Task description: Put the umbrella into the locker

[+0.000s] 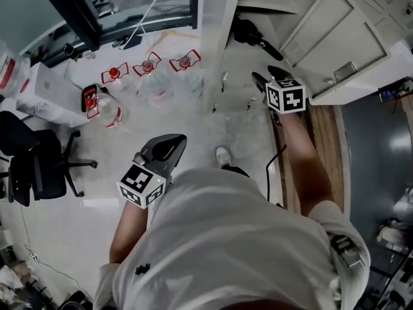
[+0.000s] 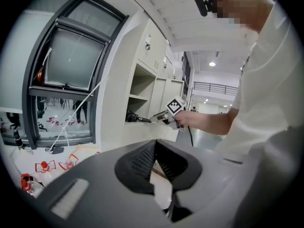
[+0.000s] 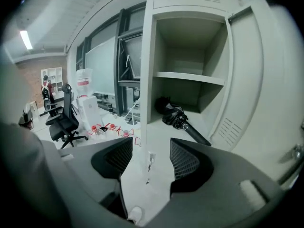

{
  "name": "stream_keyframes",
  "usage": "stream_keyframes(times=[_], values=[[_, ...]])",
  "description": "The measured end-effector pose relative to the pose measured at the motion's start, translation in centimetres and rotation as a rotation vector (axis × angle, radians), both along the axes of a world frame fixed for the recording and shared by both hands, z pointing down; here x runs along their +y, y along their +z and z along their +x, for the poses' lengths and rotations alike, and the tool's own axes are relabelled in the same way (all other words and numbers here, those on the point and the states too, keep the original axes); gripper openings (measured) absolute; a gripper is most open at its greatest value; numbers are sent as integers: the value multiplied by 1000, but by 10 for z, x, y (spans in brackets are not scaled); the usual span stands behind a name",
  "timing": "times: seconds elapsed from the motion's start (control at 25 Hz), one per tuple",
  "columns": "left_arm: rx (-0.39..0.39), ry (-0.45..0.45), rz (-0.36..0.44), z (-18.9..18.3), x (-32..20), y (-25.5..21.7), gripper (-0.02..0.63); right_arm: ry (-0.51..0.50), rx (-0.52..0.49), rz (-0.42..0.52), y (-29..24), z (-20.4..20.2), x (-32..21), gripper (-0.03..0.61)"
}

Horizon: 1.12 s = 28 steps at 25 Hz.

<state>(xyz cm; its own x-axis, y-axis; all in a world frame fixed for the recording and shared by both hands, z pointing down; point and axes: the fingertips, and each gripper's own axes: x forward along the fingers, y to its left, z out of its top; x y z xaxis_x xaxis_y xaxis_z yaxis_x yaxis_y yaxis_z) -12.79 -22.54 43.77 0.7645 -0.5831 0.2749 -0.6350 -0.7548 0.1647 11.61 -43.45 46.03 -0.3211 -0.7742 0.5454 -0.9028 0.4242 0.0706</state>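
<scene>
Right claw (image 3: 149, 160) agape, black folded umbrella (image 3: 176, 117)

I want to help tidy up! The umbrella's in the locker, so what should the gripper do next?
Probably swing the door shut with the right gripper: the umbrella already lies inside the locker, and that gripper is open and empty.

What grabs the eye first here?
The black folded umbrella lies in the open locker, in the compartment under the shelf. It is straight ahead of the right gripper, whose fingers stand apart with nothing between them. On the floor left of the locker are a cluster of clear bottles with red labels and a black office chair.
</scene>
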Motion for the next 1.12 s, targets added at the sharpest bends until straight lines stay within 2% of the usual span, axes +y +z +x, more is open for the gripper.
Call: stream_keyframes(times=[0.32, 0.52, 0.84, 1.12], values=[[2, 34, -12, -21, 36, 6, 55, -35, -92, 13, 3, -40, 90, 213], [2, 62, -17, -25, 52, 9, 55, -26, -155, 11, 9, -50, 131, 202], [62, 77, -61, -27, 71, 19, 57, -49, -211, 10, 11, -67, 190, 167], [59, 81, -53, -35, 76, 18, 57, -54, -225, -1, 11, -73, 219, 130]])
